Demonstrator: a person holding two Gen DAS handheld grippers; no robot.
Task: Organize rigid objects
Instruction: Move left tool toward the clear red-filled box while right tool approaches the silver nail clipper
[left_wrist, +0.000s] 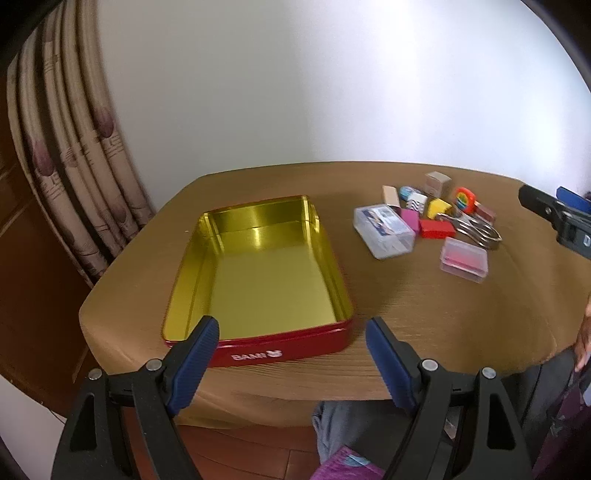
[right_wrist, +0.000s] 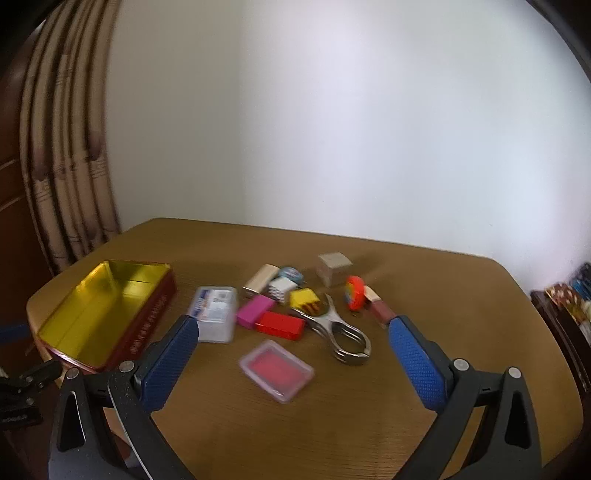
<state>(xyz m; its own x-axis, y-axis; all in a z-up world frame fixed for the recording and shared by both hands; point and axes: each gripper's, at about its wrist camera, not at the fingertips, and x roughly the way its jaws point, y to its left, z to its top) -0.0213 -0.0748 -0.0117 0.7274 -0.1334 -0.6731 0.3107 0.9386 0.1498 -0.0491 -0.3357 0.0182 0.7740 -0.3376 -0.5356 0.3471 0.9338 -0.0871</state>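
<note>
The red tin, gold-lined and lidless, sits on the left part of the wooden tabletop. The left tongs are spread wide above the tin's near wall, holding nothing. To the right of the tin lies a loose cluster: a clear lidded box, a pink block, a red block, a yellow block, metal clippers, an orange tape measure and a grey cube. A clear case with a red insert lies nearest, apart from the cluster. The right tongs are spread wide above this case, empty.
</note>
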